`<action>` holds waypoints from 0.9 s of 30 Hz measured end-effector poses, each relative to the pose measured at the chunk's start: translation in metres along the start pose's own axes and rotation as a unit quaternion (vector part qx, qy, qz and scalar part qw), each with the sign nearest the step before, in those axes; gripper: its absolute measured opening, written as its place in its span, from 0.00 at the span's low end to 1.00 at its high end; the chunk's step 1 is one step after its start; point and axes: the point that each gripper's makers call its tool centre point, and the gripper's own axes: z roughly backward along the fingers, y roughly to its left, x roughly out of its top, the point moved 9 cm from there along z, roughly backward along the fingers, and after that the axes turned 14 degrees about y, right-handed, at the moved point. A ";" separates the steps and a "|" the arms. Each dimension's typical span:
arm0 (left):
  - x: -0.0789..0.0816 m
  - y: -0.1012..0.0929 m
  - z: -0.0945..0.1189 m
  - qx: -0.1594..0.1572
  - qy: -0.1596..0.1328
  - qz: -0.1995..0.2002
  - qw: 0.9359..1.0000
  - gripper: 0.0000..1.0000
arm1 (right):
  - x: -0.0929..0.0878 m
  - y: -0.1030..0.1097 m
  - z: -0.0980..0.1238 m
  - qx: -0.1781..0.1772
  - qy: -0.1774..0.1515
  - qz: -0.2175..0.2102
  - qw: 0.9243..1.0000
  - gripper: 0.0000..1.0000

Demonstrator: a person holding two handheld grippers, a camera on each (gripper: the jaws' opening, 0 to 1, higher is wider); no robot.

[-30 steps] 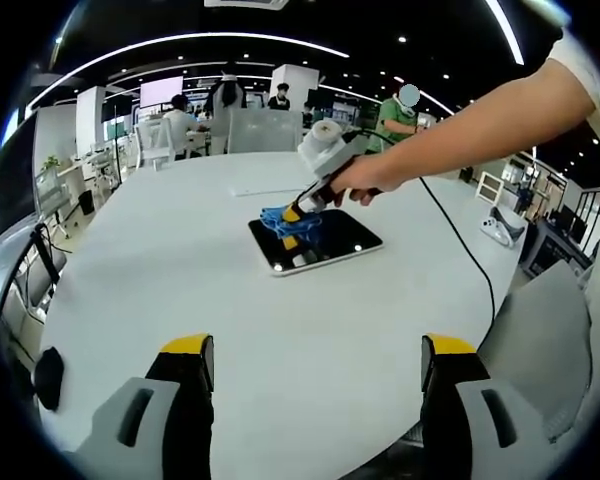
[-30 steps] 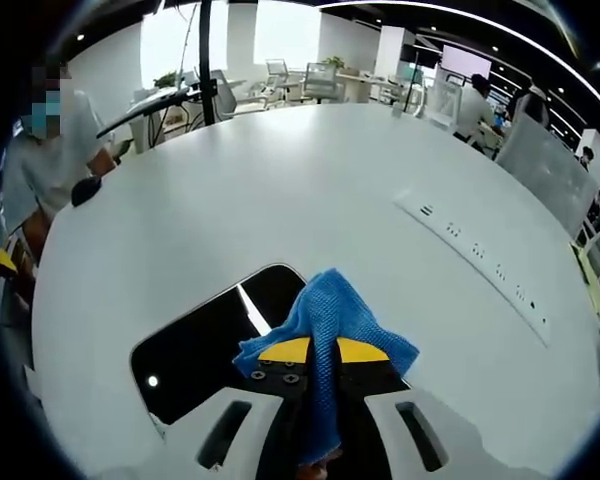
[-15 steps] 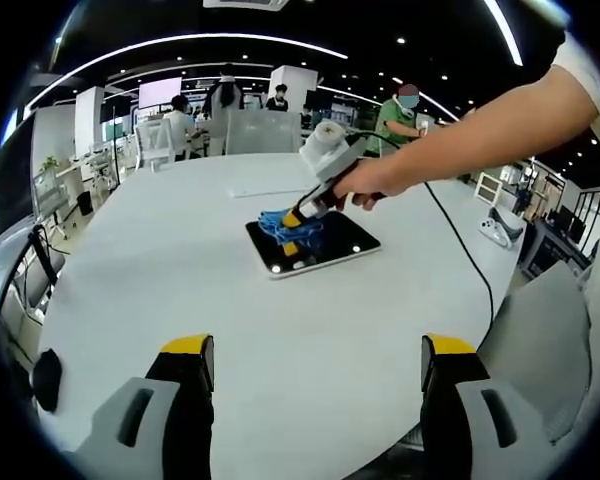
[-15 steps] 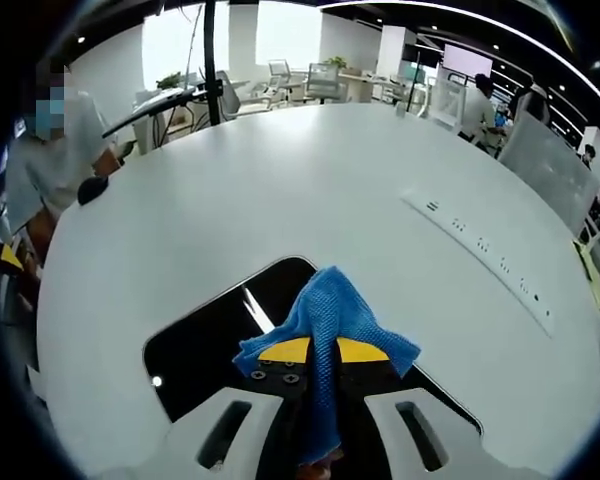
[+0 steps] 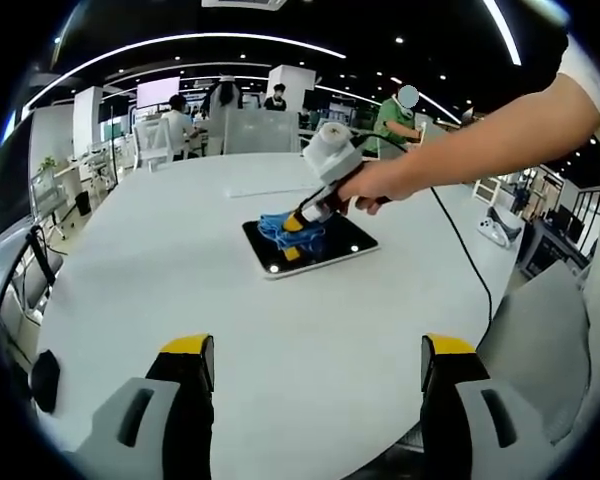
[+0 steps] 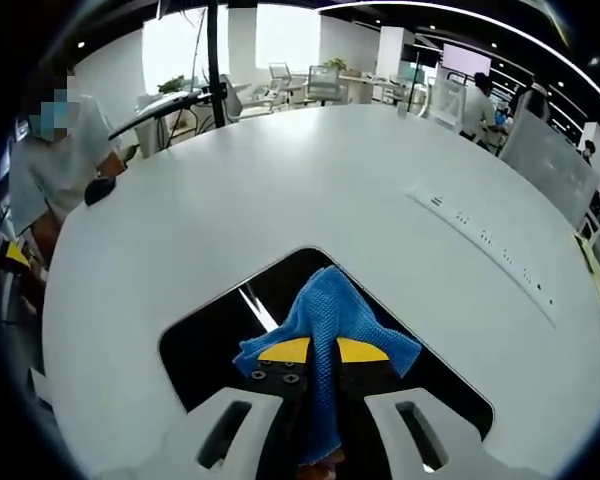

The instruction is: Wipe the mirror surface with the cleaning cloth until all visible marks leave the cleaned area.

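Note:
A dark rectangular mirror [image 5: 315, 251] [image 6: 225, 325] lies flat on the white round table [image 5: 180, 260]. My right gripper [image 6: 323, 350] [image 5: 293, 237] is shut on a blue mesh cleaning cloth [image 6: 325, 315] [image 5: 280, 225] and holds it down on the mirror's surface. A hand grips that tool in the left gripper view. My left gripper [image 5: 315, 360] hovers open over the table's near edge, well short of the mirror, with nothing between its yellow-tipped jaws.
A recessed socket strip [image 6: 490, 245] runs along the table beyond the mirror. A cable [image 5: 470, 265] trails off the table's right side. Chairs [image 5: 250, 130] and several people stand at the far side. A person [image 6: 50, 150] sits at the left.
The right gripper has slid the cloth further onto the mirror, so more dark glass surrounds the cloth in its view. The left gripper has stayed put and open.

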 end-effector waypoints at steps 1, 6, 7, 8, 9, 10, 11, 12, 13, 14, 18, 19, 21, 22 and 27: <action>0.000 0.000 0.000 0.000 0.000 -0.002 1.000 0.86 | -0.001 0.001 0.001 0.001 0.000 -0.001 1.000 0.03; 0.001 -0.001 -0.001 -0.001 0.000 -0.003 1.000 0.86 | -0.005 0.007 0.003 0.004 -0.002 -0.002 1.000 0.03; 0.001 -0.001 -0.001 -0.001 0.000 -0.002 1.000 0.86 | -0.006 0.007 0.004 0.005 -0.003 -0.005 1.000 0.03; 0.001 0.000 -0.001 -0.001 0.000 -0.003 1.000 0.86 | -0.009 0.009 0.006 0.005 -0.004 -0.004 1.000 0.03; 0.001 0.000 -0.001 -0.001 0.001 -0.003 1.000 0.86 | -0.010 0.010 0.006 0.006 -0.004 -0.004 1.000 0.03; 0.001 0.000 -0.001 -0.002 0.001 -0.003 1.000 0.86 | -0.012 0.014 0.008 0.006 -0.005 -0.003 1.000 0.03; 0.001 0.000 -0.001 -0.002 0.001 -0.004 1.000 0.86 | -0.013 0.015 0.009 0.007 -0.005 -0.001 1.000 0.03; 0.001 0.000 -0.001 -0.002 0.000 -0.004 1.000 0.86 | -0.012 0.013 0.009 0.010 -0.005 -0.003 1.000 0.03; 0.001 0.000 -0.001 -0.002 0.000 -0.004 1.000 0.86 | -0.012 0.013 0.009 0.011 -0.004 -0.003 1.000 0.03; 0.000 0.000 -0.001 -0.002 0.001 -0.004 1.000 0.86 | -0.011 0.013 0.008 0.012 -0.004 0.000 1.000 0.03; 0.000 0.001 0.000 -0.002 0.002 -0.004 1.000 0.86 | -0.015 0.016 0.012 0.014 -0.002 0.001 1.000 0.03; 0.000 0.001 0.000 -0.001 0.002 -0.005 1.000 0.86 | -0.016 0.018 0.013 0.015 -0.002 0.001 1.000 0.03; -0.001 0.001 0.000 -0.001 0.002 -0.003 1.000 0.86 | -0.017 0.019 0.013 0.021 -0.003 -0.004 1.000 0.03; -0.001 0.001 0.000 -0.001 0.002 -0.003 1.000 0.86 | -0.018 0.018 0.013 0.021 -0.004 -0.007 1.000 0.03; -0.002 0.000 -0.002 -0.004 0.003 -0.004 1.000 0.86 | -0.020 0.021 0.013 0.027 -0.002 -0.007 1.000 0.03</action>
